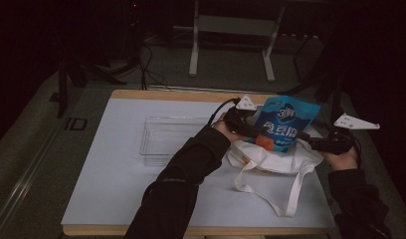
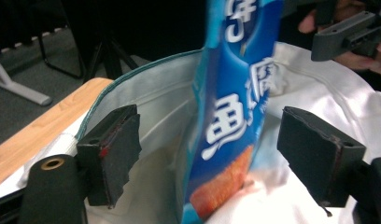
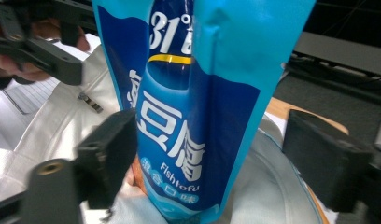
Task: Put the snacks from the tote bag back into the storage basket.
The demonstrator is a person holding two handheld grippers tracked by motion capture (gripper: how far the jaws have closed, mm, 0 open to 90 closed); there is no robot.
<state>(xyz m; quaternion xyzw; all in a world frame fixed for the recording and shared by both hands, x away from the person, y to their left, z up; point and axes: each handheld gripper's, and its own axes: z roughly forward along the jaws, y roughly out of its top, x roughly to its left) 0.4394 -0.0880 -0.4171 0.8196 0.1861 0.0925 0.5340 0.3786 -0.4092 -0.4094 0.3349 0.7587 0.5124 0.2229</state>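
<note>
both fingers gape around a blue snack pouch [image 1: 285,123] over a pale table [image 1: 116,179], dark room beyond.

Tray [image 1: 167,137]: on the surface [image 1: 116,184], left of the bag.
Bag [image 1: 270,162]: right part of the surface.
Pouch [image 1: 283,123]: upright in the bag's mouth, between both claws.

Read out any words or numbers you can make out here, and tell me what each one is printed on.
"31°" in white, near the top of the blue snack pouch.
"Fishtofu" in small white letters, low on the same pouch.
Large white Chinese characters run down the pouch; I cannot read them with certainty, and the small line under "Fishtofu" is blurred.
The white tote bag shows no readable text.
</note>
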